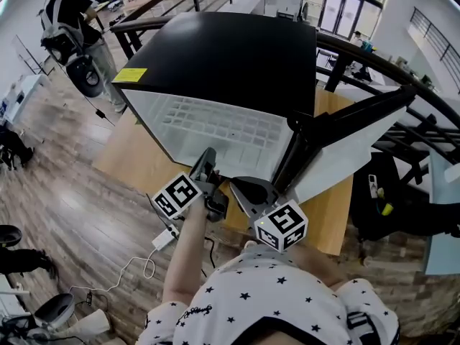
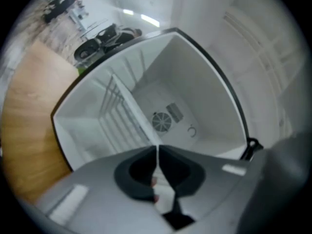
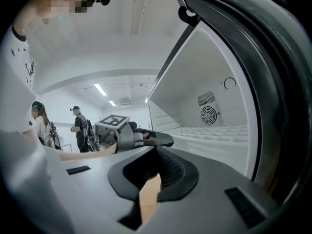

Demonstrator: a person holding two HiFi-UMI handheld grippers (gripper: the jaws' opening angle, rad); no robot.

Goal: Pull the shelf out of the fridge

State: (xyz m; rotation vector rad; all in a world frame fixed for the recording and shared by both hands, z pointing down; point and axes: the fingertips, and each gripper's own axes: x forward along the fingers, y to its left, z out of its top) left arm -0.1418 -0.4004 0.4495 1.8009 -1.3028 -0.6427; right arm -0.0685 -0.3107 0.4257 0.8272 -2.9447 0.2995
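A black mini fridge (image 1: 230,49) stands on a wooden table (image 1: 133,157), its door (image 1: 345,139) swung open to the right. Inside the white cavity sits a white wire shelf (image 1: 215,131). My left gripper (image 1: 209,162) hovers just in front of the shelf's front edge, and its jaws are shut with nothing between them. The left gripper view looks into the cavity at the shelf (image 2: 119,113) and a round fan (image 2: 162,122), past the left gripper (image 2: 158,152). My right gripper (image 1: 243,189) is beside it near the door hinge, shut and empty. The right gripper view shows the right gripper (image 3: 157,152), the shelf (image 3: 214,130) and the left gripper (image 3: 146,138).
A person (image 1: 72,27) with a backpack stands at the far left on the wooden floor. A white power strip and cable (image 1: 164,239) lie on the floor below the table edge. Black railings (image 1: 402,77) run behind the fridge.
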